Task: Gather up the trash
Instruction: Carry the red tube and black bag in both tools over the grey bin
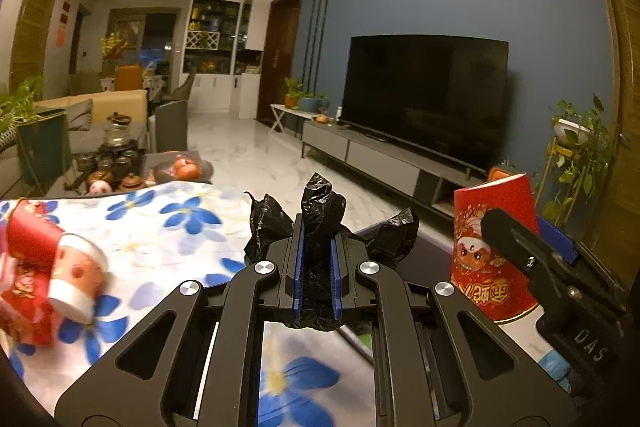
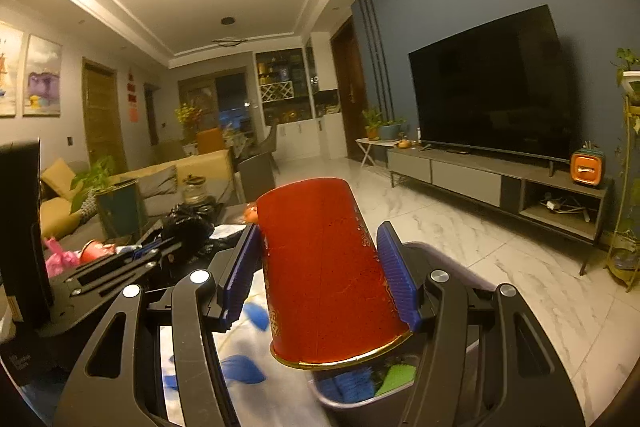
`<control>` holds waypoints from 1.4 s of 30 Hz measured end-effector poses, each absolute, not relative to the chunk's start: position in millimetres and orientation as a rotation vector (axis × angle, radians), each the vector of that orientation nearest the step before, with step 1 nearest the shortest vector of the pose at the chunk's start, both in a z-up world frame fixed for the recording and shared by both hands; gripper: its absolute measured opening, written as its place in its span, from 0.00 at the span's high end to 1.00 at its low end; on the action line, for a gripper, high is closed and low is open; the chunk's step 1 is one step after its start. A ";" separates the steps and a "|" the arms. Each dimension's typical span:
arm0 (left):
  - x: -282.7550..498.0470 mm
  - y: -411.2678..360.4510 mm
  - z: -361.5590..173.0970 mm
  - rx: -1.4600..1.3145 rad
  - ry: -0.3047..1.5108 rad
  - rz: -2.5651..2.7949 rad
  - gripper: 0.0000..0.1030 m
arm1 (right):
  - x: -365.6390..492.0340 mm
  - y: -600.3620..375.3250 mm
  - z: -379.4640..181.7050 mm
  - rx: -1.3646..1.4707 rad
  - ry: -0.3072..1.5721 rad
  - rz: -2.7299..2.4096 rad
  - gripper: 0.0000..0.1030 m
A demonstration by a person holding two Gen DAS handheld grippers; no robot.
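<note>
Right wrist view | right gripper (image 2: 320, 279) clamps inverted red cup (image 2: 324, 267), mouth above grey bin (image 2: 360, 399) | left gripper (image 1: 316, 267) pinches black bag (image 1: 320, 203) beside bin.

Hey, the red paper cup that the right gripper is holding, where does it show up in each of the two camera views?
Left wrist view: the red paper cup stands at the right edge, upside down, clamped by the right gripper.
Right wrist view: the cup fills the centre, between the blue pads.
Shared landmark: the television on the blue wall.
</note>
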State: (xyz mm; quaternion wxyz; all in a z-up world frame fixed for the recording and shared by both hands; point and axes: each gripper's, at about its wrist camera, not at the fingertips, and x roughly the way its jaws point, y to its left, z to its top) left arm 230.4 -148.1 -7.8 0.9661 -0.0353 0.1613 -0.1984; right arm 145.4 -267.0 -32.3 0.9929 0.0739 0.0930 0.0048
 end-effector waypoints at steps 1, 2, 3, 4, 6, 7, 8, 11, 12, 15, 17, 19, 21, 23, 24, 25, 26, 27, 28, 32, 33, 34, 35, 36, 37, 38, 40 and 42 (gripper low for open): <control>232.9 -151.7 -8.2 -0.075 0.326 -0.410 0.90 | 146.1 -270.7 -32.4 0.151 0.182 0.003 0.43; 236.2 -157.4 -8.6 -0.081 0.325 -0.421 0.90 | 146.4 -271.4 -32.3 0.152 0.179 -0.001 0.43; 239.7 -161.8 -8.5 -0.083 0.325 -0.430 0.90 | 147.5 -274.4 -32.2 0.154 0.174 -0.008 0.43; 242.2 -166.2 -8.9 -0.084 0.325 -0.438 0.90 | 148.3 -276.6 -32.1 0.156 0.170 -0.013 0.43; 244.9 -175.0 -10.0 -0.085 0.324 -0.450 0.90 | 148.9 -279.7 -31.7 0.158 0.161 -0.020 0.43; 246.6 -180.1 -11.4 -0.084 0.325 -0.458 0.90 | 149.6 -282.5 -31.6 0.159 0.154 -0.025 0.43; 248.8 -184.3 -12.7 -0.082 0.326 -0.462 0.90 | 150.8 -286.1 -31.4 0.160 0.148 -0.031 0.43; 253.7 -195.6 -18.0 -0.074 0.334 -0.474 0.90 | 152.9 -292.2 -31.9 0.169 0.140 -0.039 0.43; 254.3 -198.5 -18.8 -0.071 0.336 -0.476 0.90 | 154.8 -295.6 -31.5 0.172 0.138 -0.042 0.43; 258.9 -208.4 -21.2 -0.065 0.339 -0.487 0.90 | 157.8 -300.5 -32.2 0.182 0.138 -0.046 0.43; 261.8 -213.8 -23.0 -0.061 0.340 -0.494 0.90 | 158.4 -302.6 -32.3 0.187 0.135 -0.048 0.43; 262.7 -216.4 -25.6 -0.056 0.341 -0.497 0.90 | 160.7 -306.0 -33.2 0.194 0.136 -0.050 0.43; 264.6 -220.0 -28.3 -0.049 0.348 -0.503 0.90 | 161.5 -305.4 -33.3 0.198 0.136 -0.050 0.43; 266.0 -222.3 -30.3 -0.045 0.349 -0.503 0.90 | 161.1 -302.8 -34.2 0.198 0.137 -0.054 0.42; 266.8 -222.8 -31.1 -0.043 0.351 -0.504 0.90 | 161.5 -303.1 -34.2 0.199 0.137 -0.054 0.42; 267.6 -223.6 -31.9 -0.043 0.353 -0.506 0.90 | 162.1 -303.3 -34.3 0.199 0.139 -0.055 0.42; 268.5 -224.5 -32.9 -0.042 0.354 -0.506 0.90 | 163.0 -304.1 -33.8 0.199 0.140 -0.056 0.42; 268.7 -224.2 -33.0 -0.041 0.354 -0.506 0.90 | 162.5 -302.0 -33.7 0.199 0.139 -0.057 0.42; 269.8 -224.5 -33.7 -0.041 0.356 -0.506 0.90 | 162.5 -301.7 -34.1 0.200 0.140 -0.058 0.42; 273.6 -226.3 -35.2 -0.034 0.362 -0.505 0.90 | 165.1 -303.2 -34.3 0.206 0.142 -0.059 0.42; 274.1 -227.5 -35.1 -0.033 0.363 -0.505 0.90 | 165.8 -303.0 -33.3 0.206 0.143 -0.059 0.42; 274.2 -228.0 -35.0 -0.033 0.362 -0.504 0.90 | 166.8 -302.2 -33.0 0.206 0.145 -0.060 0.42; 274.4 -228.1 -35.0 -0.033 0.362 -0.504 0.90 | 168.4 -301.7 -33.1 0.206 0.147 -0.061 0.42; 275.3 -228.5 -35.4 -0.033 0.362 -0.505 0.89 | 169.1 -302.2 -33.3 0.208 0.148 -0.061 0.42; 274.4 -228.7 -35.5 -0.032 0.362 -0.505 0.89 | 169.7 -300.9 -32.3 0.209 0.149 -0.060 0.42; 274.8 -229.0 -35.7 -0.030 0.360 -0.502 0.89 | 170.8 -300.9 -32.0 0.210 0.151 -0.057 0.42; 275.6 -229.8 -36.2 -0.029 0.359 -0.504 0.89 | 172.5 -299.9 -32.4 0.208 0.153 -0.058 0.42; 276.4 -230.3 -36.9 -0.029 0.359 -0.497 0.87 | 172.4 -300.0 -32.6 0.212 0.157 -0.058 0.41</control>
